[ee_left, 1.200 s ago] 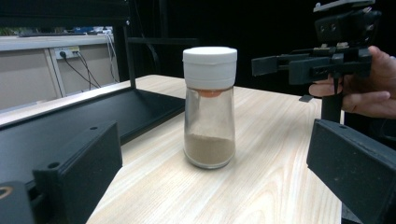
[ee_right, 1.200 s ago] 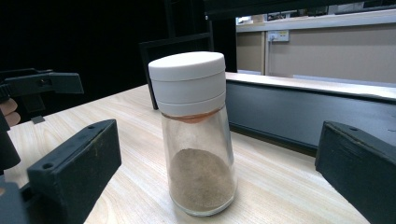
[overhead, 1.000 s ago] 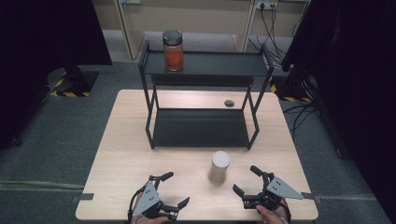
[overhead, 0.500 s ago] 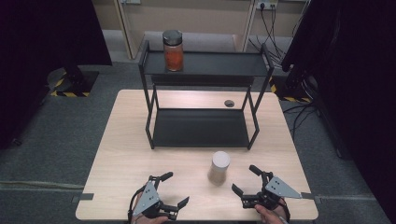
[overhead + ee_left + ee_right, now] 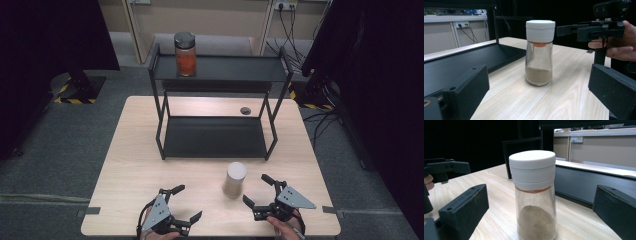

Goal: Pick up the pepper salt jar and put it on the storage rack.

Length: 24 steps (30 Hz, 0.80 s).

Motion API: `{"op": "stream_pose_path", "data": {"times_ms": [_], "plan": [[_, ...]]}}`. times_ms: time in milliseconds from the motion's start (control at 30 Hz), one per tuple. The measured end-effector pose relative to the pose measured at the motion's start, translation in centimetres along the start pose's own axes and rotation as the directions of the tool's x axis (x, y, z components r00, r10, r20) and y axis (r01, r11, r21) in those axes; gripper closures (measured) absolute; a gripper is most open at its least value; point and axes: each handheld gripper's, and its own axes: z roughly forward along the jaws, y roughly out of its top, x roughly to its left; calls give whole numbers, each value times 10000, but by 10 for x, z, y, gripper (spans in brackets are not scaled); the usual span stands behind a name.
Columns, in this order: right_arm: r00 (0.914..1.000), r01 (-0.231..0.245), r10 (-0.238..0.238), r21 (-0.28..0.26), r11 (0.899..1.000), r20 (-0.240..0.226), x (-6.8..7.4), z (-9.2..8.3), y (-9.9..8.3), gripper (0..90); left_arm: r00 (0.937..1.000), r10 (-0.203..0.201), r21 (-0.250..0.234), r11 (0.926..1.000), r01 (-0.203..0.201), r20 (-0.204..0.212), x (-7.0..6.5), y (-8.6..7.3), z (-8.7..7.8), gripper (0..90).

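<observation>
Approach step, pre-grasp. Spice jar (image 5: 234,179), white cap, upright on table (image 5: 130,165) in front of 2-tier rack (image 5: 216,137), btwn both tools. Right gripper (image 5: 259,192): jaws apart, aimed at jar, near, not touching. Left gripper (image 5: 186,202): jaws apart, farther off. Next move likely needs right jaws to straddle jar body w/o tipping it. Other items: orange-filled jar (image 5: 185,54) on top shelf; small dark disc (image 5: 245,110) on table behind rack. Nothing blocks the approach.
</observation>
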Motion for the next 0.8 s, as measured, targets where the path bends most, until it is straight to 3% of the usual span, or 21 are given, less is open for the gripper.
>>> {"op": "stream_pose_path", "data": {"times_ms": [800], "plan": [[9992, 302, -291, 406, 9987, -264, -1, 37, 9, 9, 10000, 34, 106, 9999, -35, 12, -1, -1, 1, 30]]}}
